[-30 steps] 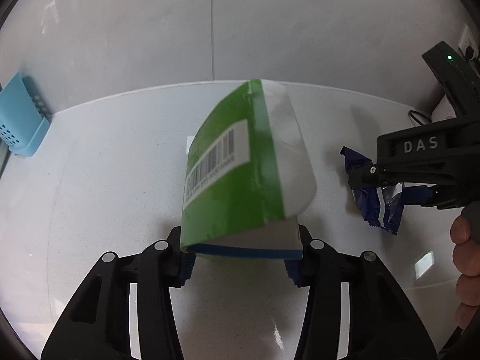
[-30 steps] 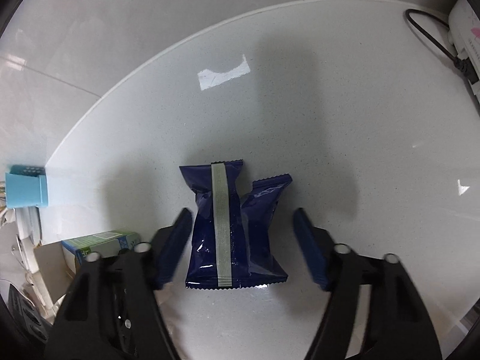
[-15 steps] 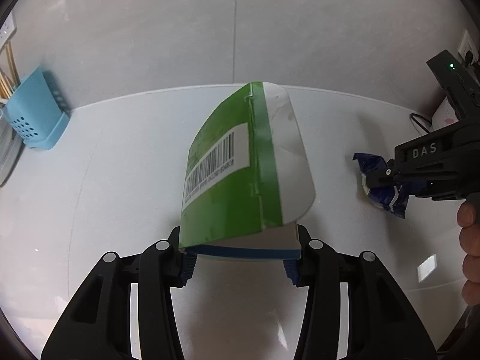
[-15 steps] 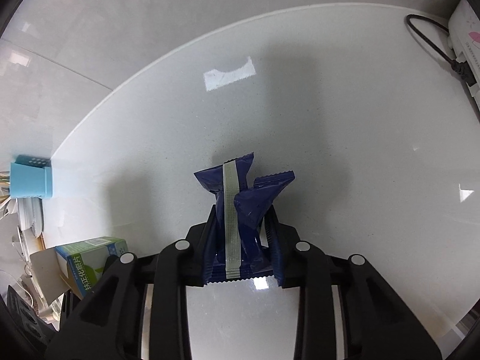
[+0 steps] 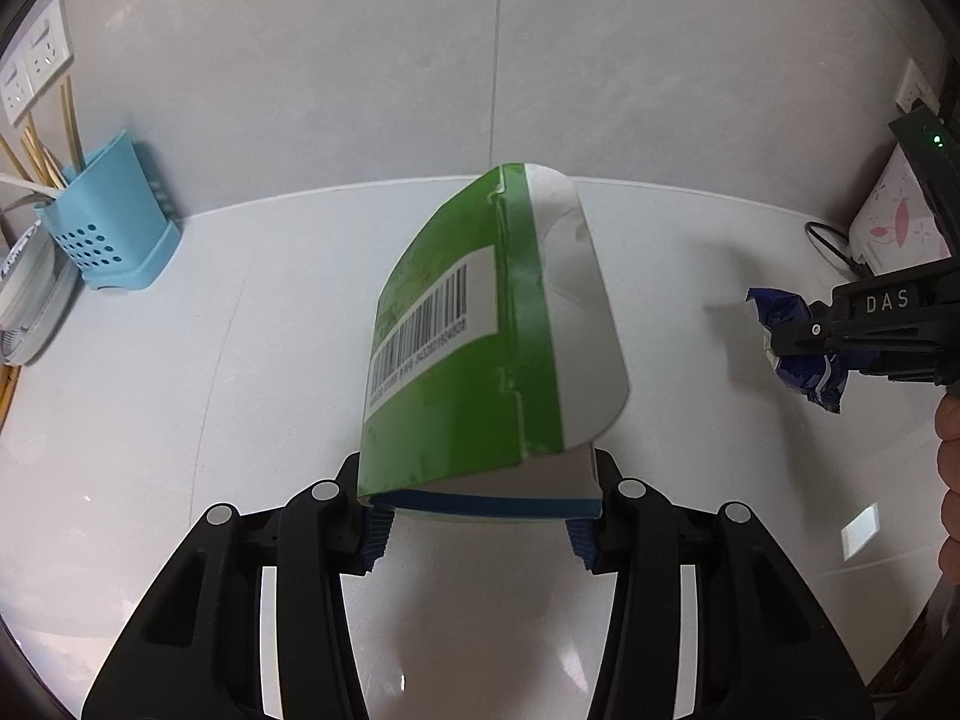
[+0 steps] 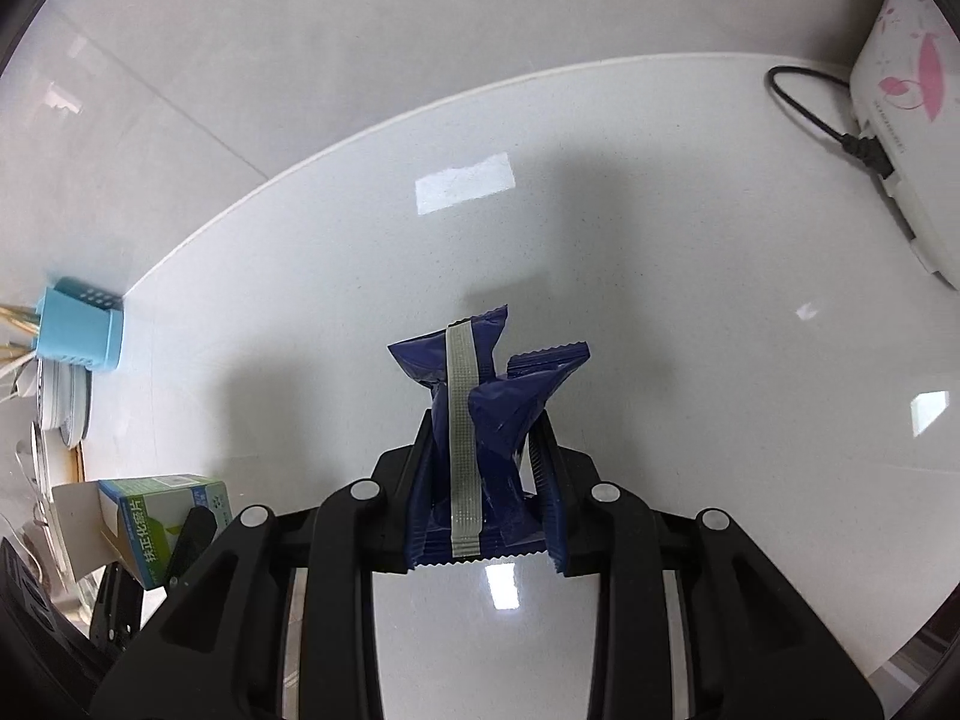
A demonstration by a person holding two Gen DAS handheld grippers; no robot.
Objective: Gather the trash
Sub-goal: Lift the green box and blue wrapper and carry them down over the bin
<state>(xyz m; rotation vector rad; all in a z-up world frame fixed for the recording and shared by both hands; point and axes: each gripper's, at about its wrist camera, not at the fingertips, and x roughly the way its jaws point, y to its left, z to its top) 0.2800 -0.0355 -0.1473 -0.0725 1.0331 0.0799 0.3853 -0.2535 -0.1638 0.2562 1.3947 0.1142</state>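
Note:
My left gripper [image 5: 480,531] is shut on a green and white carton box [image 5: 474,336] with a barcode, held above the white counter. The same box shows in the right wrist view [image 6: 162,522] at the lower left. My right gripper [image 6: 486,480] is shut on dark blue snack wrappers [image 6: 480,402] with a silver seam strip, lifted off the counter. In the left wrist view the right gripper [image 5: 840,330] appears at the right edge with the blue wrappers [image 5: 798,354] in it.
A light blue utensil holder [image 5: 108,228] with chopsticks stands at the back left against the wall, plates [image 5: 30,294] beside it. A white appliance [image 6: 900,114] with pink flowers and a black cable [image 6: 810,108] sits at the back right. Wall sockets [image 5: 36,66] are upper left.
My right gripper closed on the blue wrappers and lifted them off the counter. My left gripper rose and pulled back with the green box; more of the wall and utensil holder shows.

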